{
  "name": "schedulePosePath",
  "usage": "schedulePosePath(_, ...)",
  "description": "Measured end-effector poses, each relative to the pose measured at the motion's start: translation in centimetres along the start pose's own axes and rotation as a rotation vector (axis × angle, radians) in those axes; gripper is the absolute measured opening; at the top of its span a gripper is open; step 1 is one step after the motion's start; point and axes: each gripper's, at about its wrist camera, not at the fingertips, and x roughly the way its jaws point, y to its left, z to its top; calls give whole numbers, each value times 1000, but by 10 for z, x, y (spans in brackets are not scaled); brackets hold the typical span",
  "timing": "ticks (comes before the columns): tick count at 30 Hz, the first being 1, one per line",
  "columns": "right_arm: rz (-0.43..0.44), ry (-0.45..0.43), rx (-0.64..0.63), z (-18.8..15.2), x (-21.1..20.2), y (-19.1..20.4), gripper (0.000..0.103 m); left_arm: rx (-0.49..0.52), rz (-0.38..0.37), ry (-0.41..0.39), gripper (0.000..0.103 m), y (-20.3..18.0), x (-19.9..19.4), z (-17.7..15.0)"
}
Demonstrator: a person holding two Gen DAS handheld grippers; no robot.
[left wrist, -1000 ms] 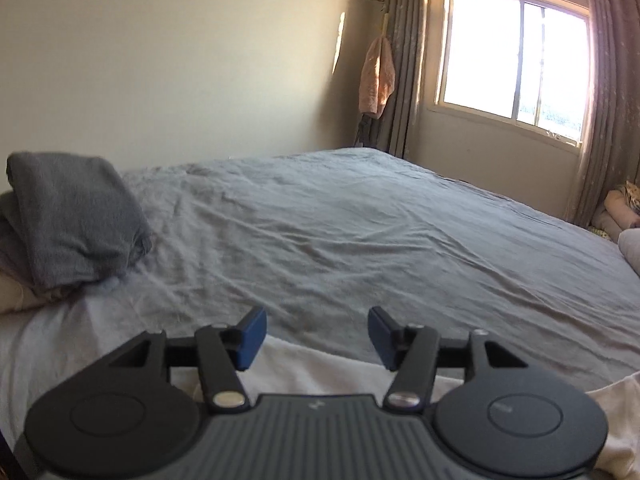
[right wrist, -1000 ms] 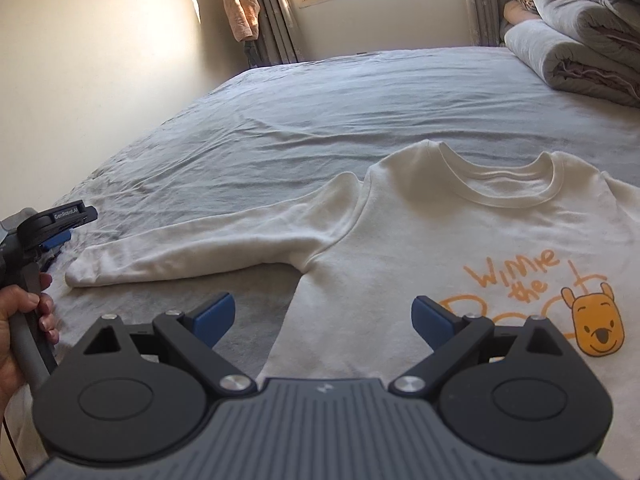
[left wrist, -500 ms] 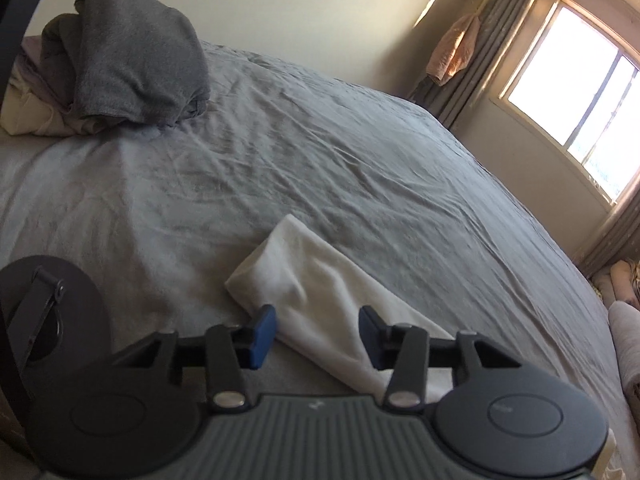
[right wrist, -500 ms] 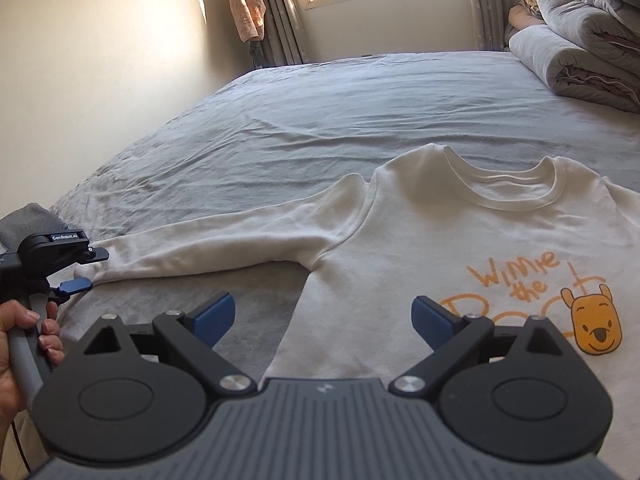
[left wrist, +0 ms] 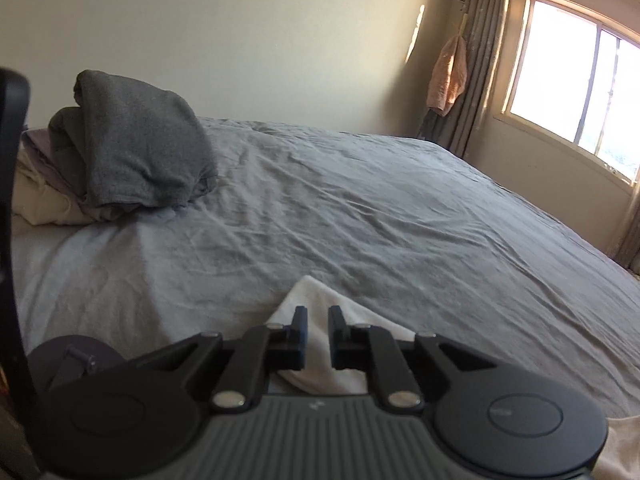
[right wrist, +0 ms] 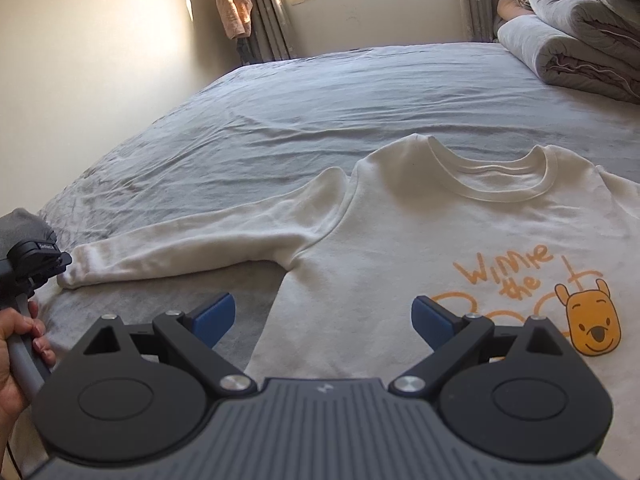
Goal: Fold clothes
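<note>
Between the left tongs (left wrist: pixel 317 330), which have just been closing, the cuff (left wrist: pixel 316 300) of the white sweatshirt's sleeve is seen, with a narrow gap left between the pads; whether the cloth is already pinched cannot be told from this view. Should only the top layer be caught, the cuff would likely slip free once lifted, and the sleeve (right wrist: pixel 208 240) would drop back crooked. The right tongs (right wrist: pixel 323 314) are held wide open with nothing between them, above the lower chest of the sweatshirt (right wrist: pixel 420 248), which lies face up and flat on the grey bed sheet (right wrist: pixel 320 96). With the body not pinned, a pull on the sleeve could drag the shoulder and wrinkle the front. Beyond the left tongs and to their left, a pile of grey clothes (left wrist: pixel 132 152) rests on the bed; an outward swing of the sleeve could brush it.
</note>
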Motion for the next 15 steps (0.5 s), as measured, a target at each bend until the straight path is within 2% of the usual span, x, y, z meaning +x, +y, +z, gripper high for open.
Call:
schedulePosePath(1, -1, -8, 0, 0, 0, 0, 97, 10, -20, 2, 18, -4, -1, -1)
schedulePosePath(3, 9, -14, -14, 3, 1, 0, 81, 24, -61, 14, 27, -11, -2, -5)
schedulePosePath(4, 17, -14, -23, 4, 3, 0, 80, 30, -86, 28, 31, -16, -3, -6)
schedulePosePath(8, 32, -45, -51, 17, 12, -1, 73, 89, -169, 85, 32, -37, -1, -15)
schedulePosePath(12, 112, -43, -64, 27, 21, 7, 58, 129, -176, 119, 36, -47, -4, -19)
schedulePosePath(15, 184, -34, -201, 18, 25, 33, 52, 131, -172, 149, 37, -43, -1, -18)
